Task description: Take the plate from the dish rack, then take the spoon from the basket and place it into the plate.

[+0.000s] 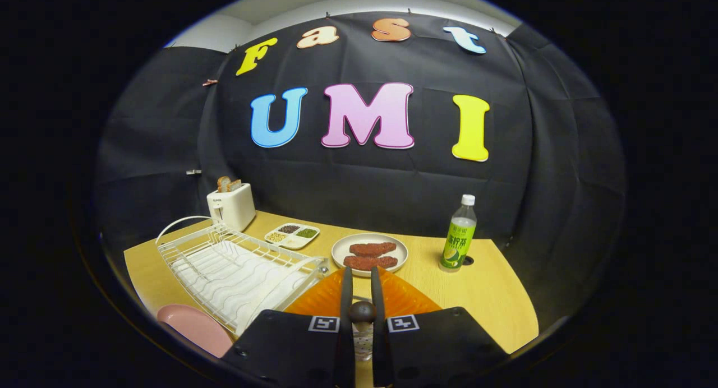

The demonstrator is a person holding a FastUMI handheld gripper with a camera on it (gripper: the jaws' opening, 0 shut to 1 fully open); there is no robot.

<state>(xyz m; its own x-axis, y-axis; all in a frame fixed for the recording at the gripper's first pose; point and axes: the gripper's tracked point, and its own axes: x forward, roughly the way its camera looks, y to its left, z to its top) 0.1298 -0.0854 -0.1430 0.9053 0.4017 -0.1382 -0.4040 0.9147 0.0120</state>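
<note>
My gripper [360, 276] is shut on the spoon [362, 312]. The spoon's dark round end shows between the two narrow fingers, and a pale speckled part hangs below it. Directly under and just ahead of the fingers lies the orange basket [404, 301]. The pink plate [193, 327] lies flat on the table, to the left of the fingers, by the front corner of the white wire dish rack [235, 270]. The rack holds no dishes.
Beyond the basket sits a white plate [369, 252] with two red-brown patties. A divided snack tray [292, 235] and a white toaster [231, 206] with bread stand at the back left. A green drink bottle [460, 234] stands to the right on the wooden table [482, 292].
</note>
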